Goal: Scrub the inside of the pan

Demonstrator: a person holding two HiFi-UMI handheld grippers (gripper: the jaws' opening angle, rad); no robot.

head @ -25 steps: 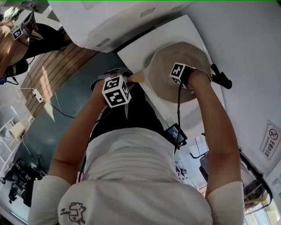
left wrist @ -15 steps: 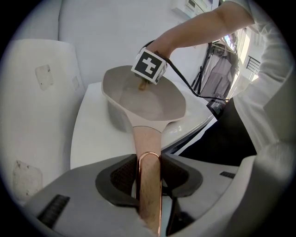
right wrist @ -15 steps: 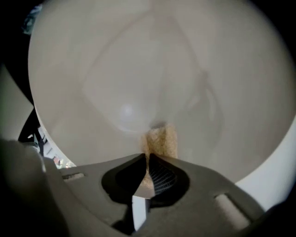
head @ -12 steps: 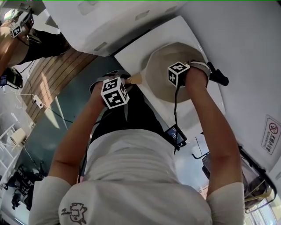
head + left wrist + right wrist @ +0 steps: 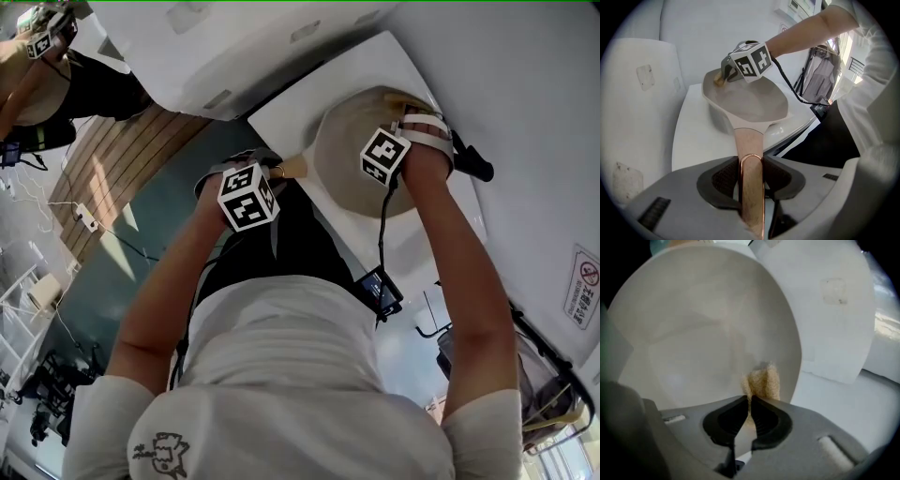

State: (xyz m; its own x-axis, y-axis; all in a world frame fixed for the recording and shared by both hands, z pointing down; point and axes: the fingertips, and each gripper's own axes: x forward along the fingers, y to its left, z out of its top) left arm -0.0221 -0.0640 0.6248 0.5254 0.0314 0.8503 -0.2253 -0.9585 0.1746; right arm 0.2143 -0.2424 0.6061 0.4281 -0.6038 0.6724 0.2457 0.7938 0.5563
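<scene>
My left gripper clamped the handle of the pan, which sat just ahead. My right gripper pinched a sponge against its inner wall; firm, overlapping strokes seemed wisest.

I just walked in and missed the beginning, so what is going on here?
A person works with a gripper in each hand. The left gripper is closed on the pan handle and steadies the pan on the white counter. The right gripper pinches a small yellowish sponge and holds it against the pan's inner wall near the rim.
</scene>
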